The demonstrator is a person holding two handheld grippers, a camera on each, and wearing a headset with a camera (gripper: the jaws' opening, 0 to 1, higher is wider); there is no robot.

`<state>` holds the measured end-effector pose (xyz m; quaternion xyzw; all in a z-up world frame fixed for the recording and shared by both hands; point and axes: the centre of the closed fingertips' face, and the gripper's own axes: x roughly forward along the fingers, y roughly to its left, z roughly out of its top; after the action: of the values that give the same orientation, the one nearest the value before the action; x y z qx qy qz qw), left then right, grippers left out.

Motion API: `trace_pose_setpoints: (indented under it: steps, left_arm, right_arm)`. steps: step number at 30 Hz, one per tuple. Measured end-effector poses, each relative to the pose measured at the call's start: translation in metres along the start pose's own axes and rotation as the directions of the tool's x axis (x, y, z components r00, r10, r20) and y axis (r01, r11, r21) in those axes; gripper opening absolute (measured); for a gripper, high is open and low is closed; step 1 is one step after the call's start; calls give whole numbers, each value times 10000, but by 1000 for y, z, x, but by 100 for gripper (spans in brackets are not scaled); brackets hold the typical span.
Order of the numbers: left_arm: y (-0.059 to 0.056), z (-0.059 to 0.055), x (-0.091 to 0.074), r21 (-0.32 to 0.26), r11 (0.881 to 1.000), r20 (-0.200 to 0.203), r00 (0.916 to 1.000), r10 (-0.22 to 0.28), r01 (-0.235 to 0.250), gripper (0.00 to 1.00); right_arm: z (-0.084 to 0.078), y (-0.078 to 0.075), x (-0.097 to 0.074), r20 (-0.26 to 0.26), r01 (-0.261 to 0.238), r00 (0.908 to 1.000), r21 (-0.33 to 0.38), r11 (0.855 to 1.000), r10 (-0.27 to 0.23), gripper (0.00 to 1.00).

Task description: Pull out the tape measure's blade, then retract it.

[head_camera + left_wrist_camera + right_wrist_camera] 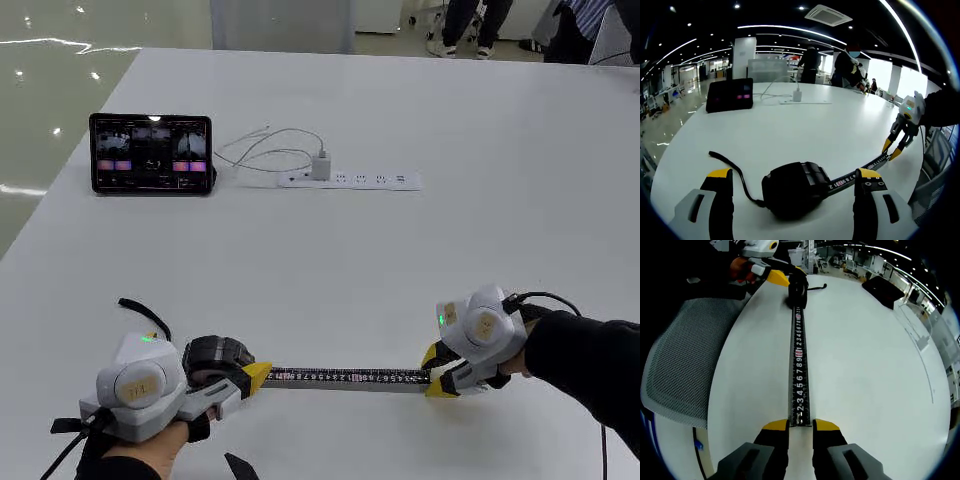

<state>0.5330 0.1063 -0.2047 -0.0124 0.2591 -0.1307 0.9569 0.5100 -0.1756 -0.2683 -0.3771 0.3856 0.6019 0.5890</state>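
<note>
The tape measure's black case (795, 190) is laid on the white surface (400, 250), between the two jaws of the left hand-held gripper (795, 175). Those jaws are spread wide, and a small gap can be seen on each side of the case. The blade (799, 375) is stretched out flat in one straight line, from the case to the right hand-held gripper (801, 425). Its end is pinched between that gripper's jaws. A black strap (730, 162) is trailed from the case, away from the blade.
</note>
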Motion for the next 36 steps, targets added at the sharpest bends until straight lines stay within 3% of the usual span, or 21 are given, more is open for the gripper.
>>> trace_pose_setpoints:
  steps: [7,8,13,20,24,30,32,36]
  left_arm:
    - [-1,-1,1,-82,10000,9,10000,11,-10,99]
    - [0,-2,1,-100,9999,-9,10000,34,-34,99]
    - [1,-8,5,-225,9995,-164,9996,210,-213,97]
    - [8,-18,11,-957,9933,-398,9973,613,-649,86]
    - [6,-20,14,-856,9941,-305,9975,636,-660,81]
    - [2,-19,16,-668,9952,-237,9972,707,-721,77]
    - [0,-19,17,-553,9954,-198,9969,766,-776,76]
    - [-1,-21,18,-401,9948,-216,9954,932,-940,74]
  right_arm:
    - [0,0,0,-119,104,9999,31,9999,-104,11]
    - [-1,-1,0,-236,119,9997,279,9995,-113,11]
    - [0,-2,1,-549,29,9985,187,9998,-18,10]
    - [0,-1,2,-770,317,9966,433,9986,-283,11]
    - [0,-1,3,-1046,397,9939,511,9979,-342,11]
    - [-1,-2,2,-939,291,9954,807,9963,-215,11]
    - [0,-3,2,-1007,304,9947,1183,9925,-185,11]
    - [1,-3,3,-1234,383,9921,1266,9912,-226,10]
